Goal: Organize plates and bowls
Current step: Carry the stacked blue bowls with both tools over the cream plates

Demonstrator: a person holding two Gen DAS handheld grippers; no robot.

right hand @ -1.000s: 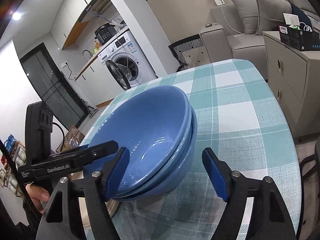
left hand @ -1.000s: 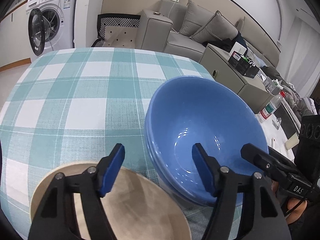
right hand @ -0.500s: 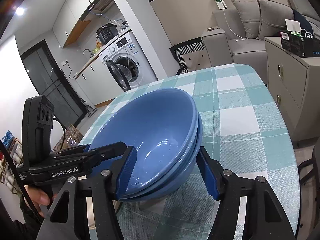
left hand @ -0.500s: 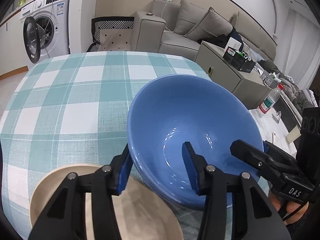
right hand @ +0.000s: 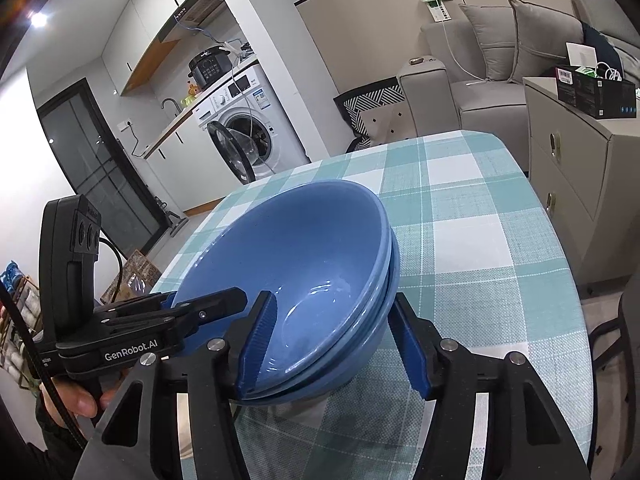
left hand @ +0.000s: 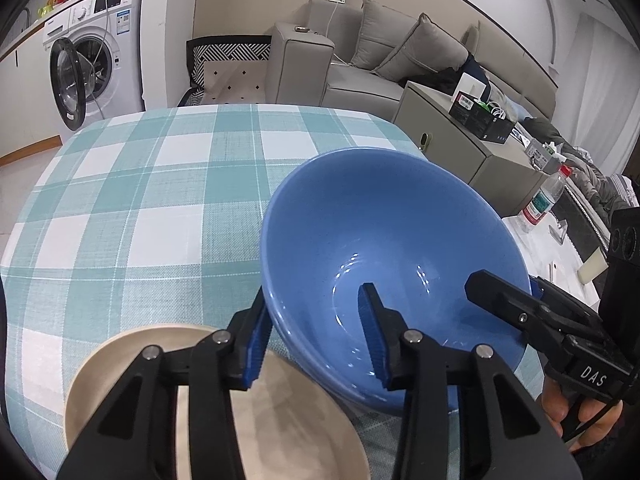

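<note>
**Two hands grab the blue bowls**

While the stack of blue bowls [left hand: 384, 248] sits on the checked worktop [left hand: 128, 208], both grippers are set on its near rim. This looks like the grab step, just before a lift.

The left gripper [left hand: 316, 340] has one pad outside the bowl wall and one pad inside. Its jaws have just been closing, and the rim is between them. The outer pad looks pressed to the wall, but the inner pad seems a bit off the blue, so I cannot tell if the pinch is tight yet.

The right gripper [right hand: 336, 344] is on the other side of the same rim. One pad is inside the top bowl and one is outside, by the lower bowl. Its jaws have been closing too, with both rims between them. There, both pads look to be touching.

A beige plate [left hand: 160, 380] lies just beside the bowls, right under the left gripper.

Next, I think both hands need a firm squeeze first. Then they should lift together and stay level, so the top bowl does not slip off the lower one. The bowls are smooth and shiny, so a loose pinch could let them slide. Where the stack should go, maybe onto the plate, I cannot tell.
</note>
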